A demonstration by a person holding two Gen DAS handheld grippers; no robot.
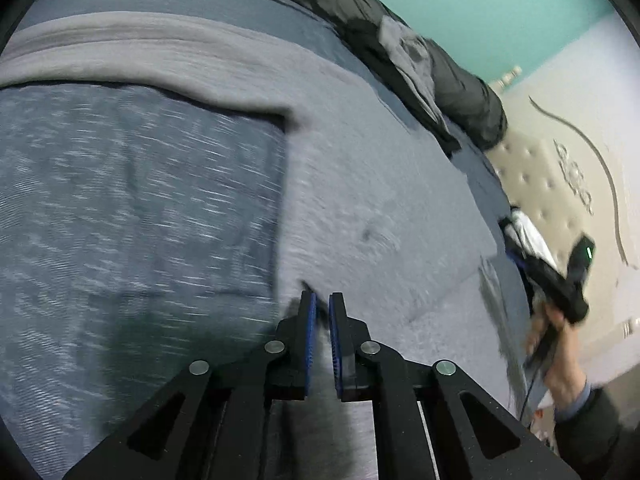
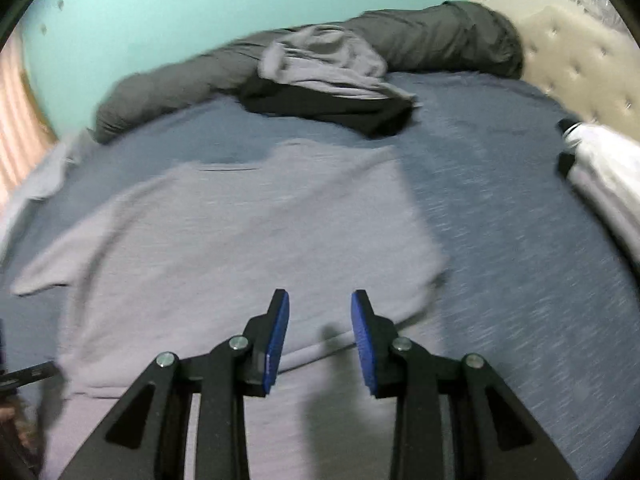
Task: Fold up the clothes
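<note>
A wide bed takes up most of the room, covered in a heathered blue-grey sheet (image 2: 520, 248) that looks smooth apart from a few shallow creases. Spread flat on it lies a light grey shirt (image 2: 224, 240), the garment being folded, its hem toward the near edge and one short sleeve pointing off to the left in the right wrist view.

The right gripper (image 2: 320, 300) hangs over the shirt's lower edge with its blue pads well apart and nothing between them; it is released. The left gripper (image 1: 322, 300) sits low over the same grey shirt (image 1: 360, 200), near where the cloth's edge meets the sheet (image 1: 140, 208). Its pads are almost together with only a thin slit left, and I cannot make out any fabric pinched there through the blur.

Along the far side of the bed a dark grey duvet (image 2: 440, 36) is rolled up against a turquoise wall (image 2: 200, 8). A crumpled grey garment (image 2: 324, 60) lies on a black piece of clothing (image 2: 340, 108) just in front of it. At the right stands a cream tufted headboard (image 2: 580, 52), with a white garment (image 2: 604, 156) near it. Pinkish curtains (image 2: 16, 120) show at the far left.

From the left wrist view, a hand (image 1: 560, 360) in a dark sleeve holds the other tool beside the bed.
</note>
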